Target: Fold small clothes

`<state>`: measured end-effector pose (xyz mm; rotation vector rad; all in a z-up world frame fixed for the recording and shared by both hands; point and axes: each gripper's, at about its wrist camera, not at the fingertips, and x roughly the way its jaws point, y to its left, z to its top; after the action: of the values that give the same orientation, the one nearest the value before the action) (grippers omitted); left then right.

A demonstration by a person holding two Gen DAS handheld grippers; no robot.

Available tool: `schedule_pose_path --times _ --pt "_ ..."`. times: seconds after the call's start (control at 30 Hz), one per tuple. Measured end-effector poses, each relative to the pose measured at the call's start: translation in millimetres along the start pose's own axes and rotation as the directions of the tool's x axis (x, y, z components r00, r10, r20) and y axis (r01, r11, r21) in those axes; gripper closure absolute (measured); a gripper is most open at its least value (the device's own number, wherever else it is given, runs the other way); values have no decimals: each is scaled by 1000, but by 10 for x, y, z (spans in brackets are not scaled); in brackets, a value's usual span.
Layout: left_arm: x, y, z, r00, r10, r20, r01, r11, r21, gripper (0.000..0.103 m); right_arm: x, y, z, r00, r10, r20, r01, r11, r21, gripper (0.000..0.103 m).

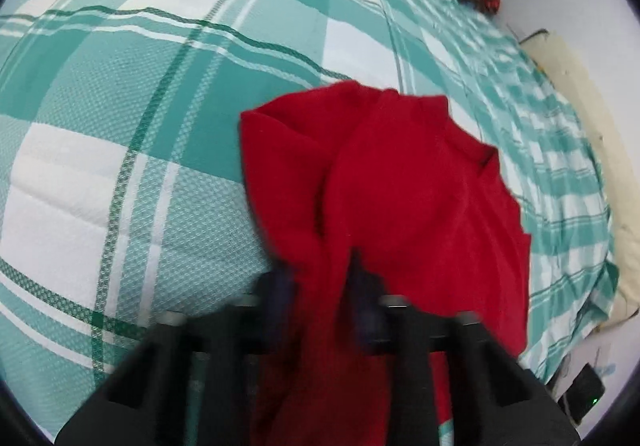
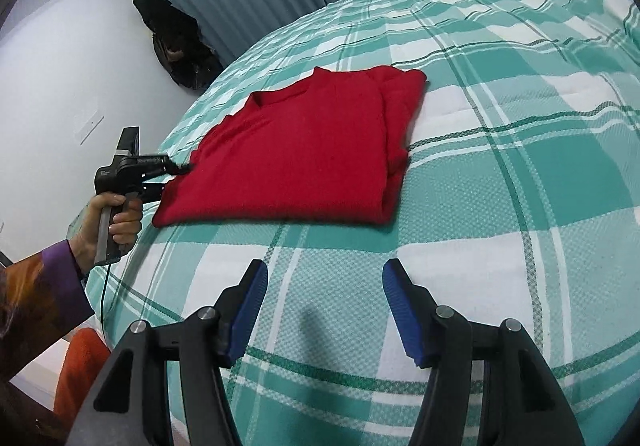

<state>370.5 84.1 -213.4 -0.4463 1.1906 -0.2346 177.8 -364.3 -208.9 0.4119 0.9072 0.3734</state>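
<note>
Lying folded on the green-and-white checked bedspread (image 2: 500, 186), the red garment (image 2: 304, 154) sits near the bed's left edge. Left gripper (image 1: 320, 266) pinches the garment's edge, jaws nearly together with red cloth between them. Right gripper (image 2: 325, 274) hovers over bare bedspread, jaws apart, holding nothing, short of the garment.

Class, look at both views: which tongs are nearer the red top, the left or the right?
Left. The left tongs are closed on the edge of the red top. The right tongs stand open over the bedspread, short of the top, with nothing between them.
</note>
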Motion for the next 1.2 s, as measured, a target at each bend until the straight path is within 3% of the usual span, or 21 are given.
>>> schedule_pose_path --times 0.1,0.23,0.43,0.57,0.67,0.73,0.87,0.9,0.93,1.0,1.07,1.13,1.2 --pt "-145 -119 -4 998 57 37 -56 998 -21 94 -58 -32 38 999 -2 36 1 1000 10 43" --pt "-436 -549 -6 984 152 93 -151 988 -12 95 -140 -93 44 998 0 67 -2 1000 25 43" --pt "-631 -1651 -123 969 165 185 -193 970 145 95 -235 -185 42 995 18 97 -23 998 52 43" --pt "-290 -2430 -331 967 169 191 -217 939 266 95 -328 -255 49 992 32 124 -41 997 70 43" --pt "55 -2771 -494 972 161 173 -206 935 287 95 -398 -353 62 988 33 148 -47 995 93 43" --pt "360 -2982 -632 964 194 184 -245 916 317 95 -443 -450 66 986 28 162 -48 991 121 43" --pt "1105 -3276 -914 939 319 127 -341 830 442 74 -484 -644 66 984 5 178 -37 983 181 43" --pt "1132 -3306 -959 934 333 129 -354 819 451 72 -503 -686 72 983 -6 186 -29 981 190 43" --pt "1067 -3321 -977 942 305 137 -334 828 451 67 -524 -718 74 981 -14 195 -25 980 199 43" --pt "774 -3295 -936 974 194 115 -225 876 427 39 -560 -786 85 977 -18 211 -30 975 220 43" --pt "377 -3170 -840 990 84 117 -122 918 378 36 -551 -834 105 977 -4 213 -50 969 244 42" --pt "-98 -2910 -716 985 20 174 -75 945 317 29 -515 -826 141 977 67 204 -121 956 265 42" --pt "-383 -2645 -666 969 32 244 -99 958 269 23 -454 -737 195 965 175 197 -226 934 277 42"
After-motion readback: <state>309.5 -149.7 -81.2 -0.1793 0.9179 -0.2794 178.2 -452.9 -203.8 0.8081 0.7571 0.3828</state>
